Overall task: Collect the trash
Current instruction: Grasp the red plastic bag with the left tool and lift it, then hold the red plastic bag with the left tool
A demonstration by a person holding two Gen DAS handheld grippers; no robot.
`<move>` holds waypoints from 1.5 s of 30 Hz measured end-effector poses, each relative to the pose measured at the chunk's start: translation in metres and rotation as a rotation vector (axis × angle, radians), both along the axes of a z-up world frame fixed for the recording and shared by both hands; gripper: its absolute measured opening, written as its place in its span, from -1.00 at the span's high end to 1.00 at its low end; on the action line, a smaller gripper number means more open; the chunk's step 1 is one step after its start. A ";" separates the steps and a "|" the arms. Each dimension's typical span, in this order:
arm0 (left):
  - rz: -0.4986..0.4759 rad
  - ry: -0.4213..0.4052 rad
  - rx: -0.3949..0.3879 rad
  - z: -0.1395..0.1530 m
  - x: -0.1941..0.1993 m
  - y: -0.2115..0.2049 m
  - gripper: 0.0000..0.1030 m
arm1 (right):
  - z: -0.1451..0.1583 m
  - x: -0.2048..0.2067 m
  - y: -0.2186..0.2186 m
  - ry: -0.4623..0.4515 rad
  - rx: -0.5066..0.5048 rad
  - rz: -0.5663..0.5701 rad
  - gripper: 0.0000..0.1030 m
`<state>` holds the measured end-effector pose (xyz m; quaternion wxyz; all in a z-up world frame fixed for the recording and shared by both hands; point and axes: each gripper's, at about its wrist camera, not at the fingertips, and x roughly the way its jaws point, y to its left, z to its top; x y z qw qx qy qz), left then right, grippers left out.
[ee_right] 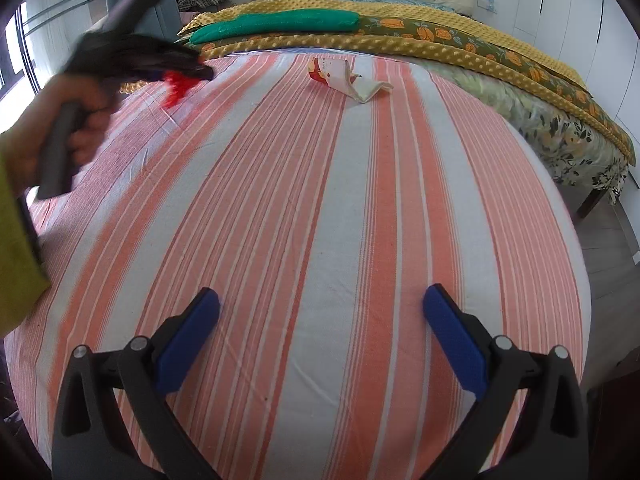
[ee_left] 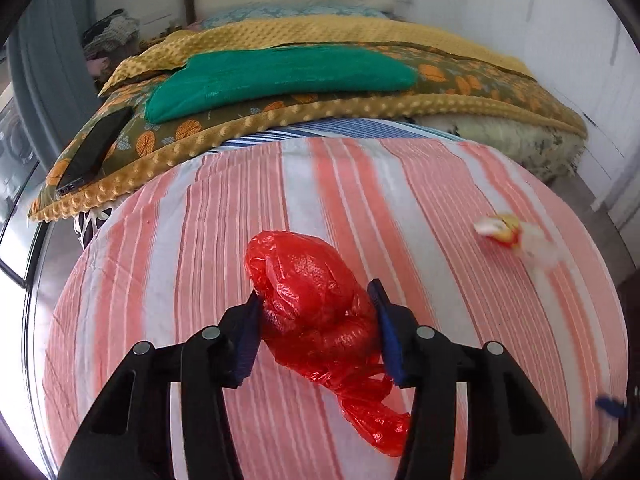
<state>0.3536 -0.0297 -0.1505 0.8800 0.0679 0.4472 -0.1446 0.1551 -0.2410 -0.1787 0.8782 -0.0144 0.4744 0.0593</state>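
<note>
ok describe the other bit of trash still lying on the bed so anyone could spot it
On the pink-and-white striped sheet, look toward the far end, just before the yellow blanket. A crumpled wrapper lies there alone, white with a red and yellow printed end, unlike the all-red plastic bag.

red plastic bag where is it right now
The red plastic bag sits on the striped bedsheet, squeezed between the left gripper's blue fingers. In the right wrist view it shows far left, left of the crumpled wrapper.

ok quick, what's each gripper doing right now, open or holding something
left gripper: closed on the red plastic bag, fingers pressing both its sides
right gripper: open, nothing between its fingers, over the striped sheet
</note>
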 end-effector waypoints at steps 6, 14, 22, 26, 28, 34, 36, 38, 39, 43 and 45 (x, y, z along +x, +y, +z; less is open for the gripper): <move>-0.225 0.068 0.010 -0.008 -0.103 0.015 -0.10 | 0.000 0.000 -0.001 0.001 0.000 0.000 -0.91; -0.132 0.005 -0.018 -0.031 -0.139 0.023 -0.81 | 0.000 0.000 0.000 0.002 -0.002 0.000 -0.91; -0.094 0.011 0.036 -0.033 -0.130 0.018 -0.91 | 0.000 0.000 0.000 0.003 -0.002 0.000 -0.91; -0.087 0.013 0.032 -0.034 -0.130 0.018 -0.92 | 0.000 0.000 0.000 0.004 -0.003 0.000 -0.91; -0.087 0.013 0.032 -0.034 -0.130 0.019 -0.92 | 0.000 0.000 0.000 0.004 -0.003 0.000 -0.91; -0.087 0.014 0.032 -0.034 -0.130 0.019 -0.92 | 0.000 0.000 0.000 0.006 -0.004 -0.001 -0.91; -0.086 0.013 0.032 -0.034 -0.130 0.019 -0.92 | 0.000 0.000 0.000 0.007 -0.005 -0.001 -0.91; -0.086 0.014 0.032 -0.034 -0.130 0.019 -0.92 | 0.000 0.000 0.000 0.007 -0.005 -0.001 -0.91; -0.086 0.014 0.032 -0.034 -0.130 0.018 -0.92 | 0.000 0.000 0.000 0.007 -0.005 -0.001 -0.91; -0.086 0.014 0.032 -0.034 -0.130 0.018 -0.92 | 0.000 0.000 0.000 0.007 -0.005 -0.001 -0.91; -0.086 0.014 0.032 -0.034 -0.130 0.019 -0.92 | 0.000 0.001 -0.001 0.008 -0.005 -0.001 -0.91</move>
